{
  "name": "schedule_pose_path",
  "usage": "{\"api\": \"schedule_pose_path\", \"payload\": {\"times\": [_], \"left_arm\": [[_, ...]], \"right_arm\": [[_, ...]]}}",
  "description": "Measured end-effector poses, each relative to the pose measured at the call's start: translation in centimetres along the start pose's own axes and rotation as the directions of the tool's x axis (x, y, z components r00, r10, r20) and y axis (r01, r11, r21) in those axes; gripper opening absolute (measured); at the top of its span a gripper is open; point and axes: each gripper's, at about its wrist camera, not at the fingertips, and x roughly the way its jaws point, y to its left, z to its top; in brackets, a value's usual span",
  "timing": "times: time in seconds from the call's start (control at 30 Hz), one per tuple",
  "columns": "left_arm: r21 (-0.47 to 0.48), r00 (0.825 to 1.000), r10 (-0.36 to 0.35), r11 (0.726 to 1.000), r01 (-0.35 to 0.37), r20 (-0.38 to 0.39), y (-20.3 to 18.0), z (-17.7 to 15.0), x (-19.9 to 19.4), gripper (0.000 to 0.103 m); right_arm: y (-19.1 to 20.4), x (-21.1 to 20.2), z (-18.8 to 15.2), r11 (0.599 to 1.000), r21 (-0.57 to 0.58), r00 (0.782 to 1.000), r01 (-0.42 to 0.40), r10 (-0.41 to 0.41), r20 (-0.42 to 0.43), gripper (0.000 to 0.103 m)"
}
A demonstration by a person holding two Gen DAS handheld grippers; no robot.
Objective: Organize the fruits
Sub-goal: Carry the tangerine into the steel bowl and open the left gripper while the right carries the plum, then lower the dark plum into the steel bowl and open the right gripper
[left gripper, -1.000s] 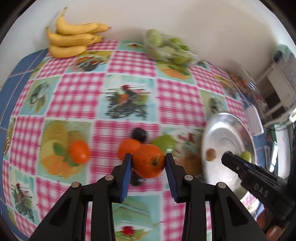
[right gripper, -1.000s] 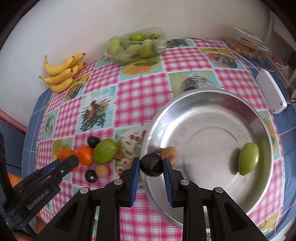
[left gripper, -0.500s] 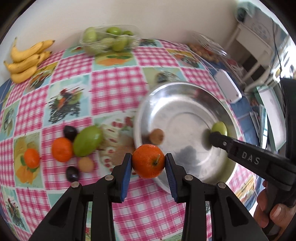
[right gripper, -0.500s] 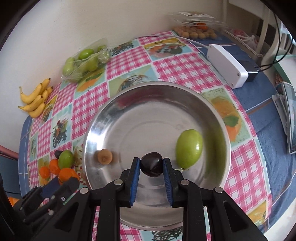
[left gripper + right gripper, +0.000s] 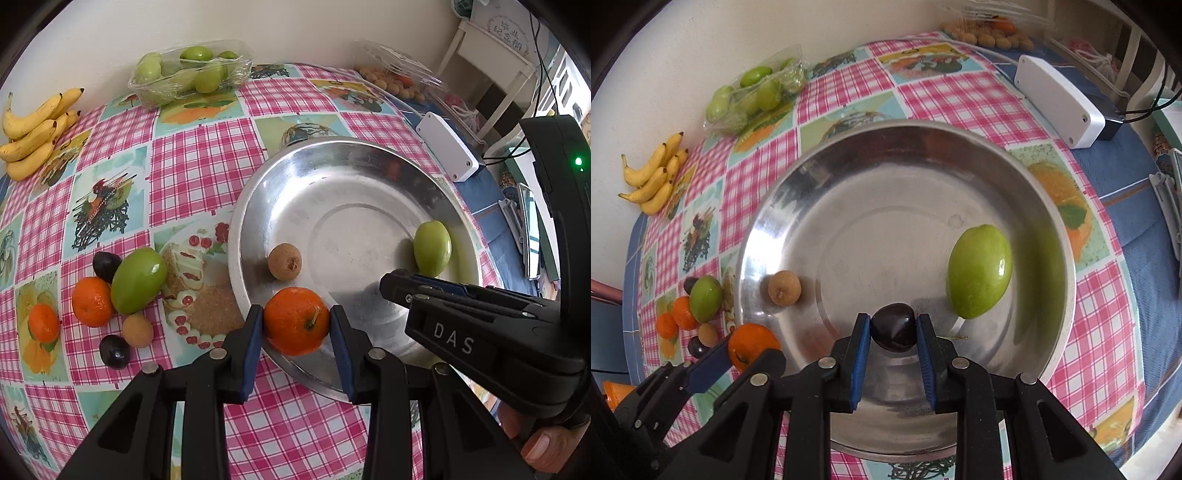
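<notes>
My left gripper [image 5: 296, 321] is shut on an orange tangerine [image 5: 296, 320], held over the near left rim of the round metal bowl [image 5: 295, 177]. My right gripper [image 5: 893, 328] is shut on a dark plum [image 5: 893, 328] above the bowl's [image 5: 1052, 206] near side. Inside the bowl lie a green fruit [image 5: 979, 271] on the right and a small brown longan [image 5: 784, 287] on the left. Left of the bowl, on the checked cloth, sit a tangerine [image 5: 92, 301], a green fruit [image 5: 138, 280], two dark plums [image 5: 106, 266] and a longan [image 5: 137, 329].
Bananas [image 5: 33, 133] lie at the far left by the wall. A clear tray of green fruits [image 5: 188, 72] stands at the back, and a tray of longans [image 5: 395, 79] at the back right. A white box [image 5: 448, 151] with cables lies right of the bowl.
Both grippers have travelled right from the loose fruit pile to over the bowl, each carrying its fruit. The right gripper now hangs over the bowl's middle, near the green fruit.
</notes>
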Motion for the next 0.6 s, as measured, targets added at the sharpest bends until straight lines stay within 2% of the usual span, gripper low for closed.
{"api": "schedule_pose_path", "payload": {"times": [0.6], "left_arm": [[0.011,1.0,0.0,1.0,0.0,0.002,-0.1,0.15,-0.4,0.037]], "right_arm": [[0.07,-0.23,0.0,1.0,0.0,1.0,0.017,-0.017,0.0,0.028]]}}
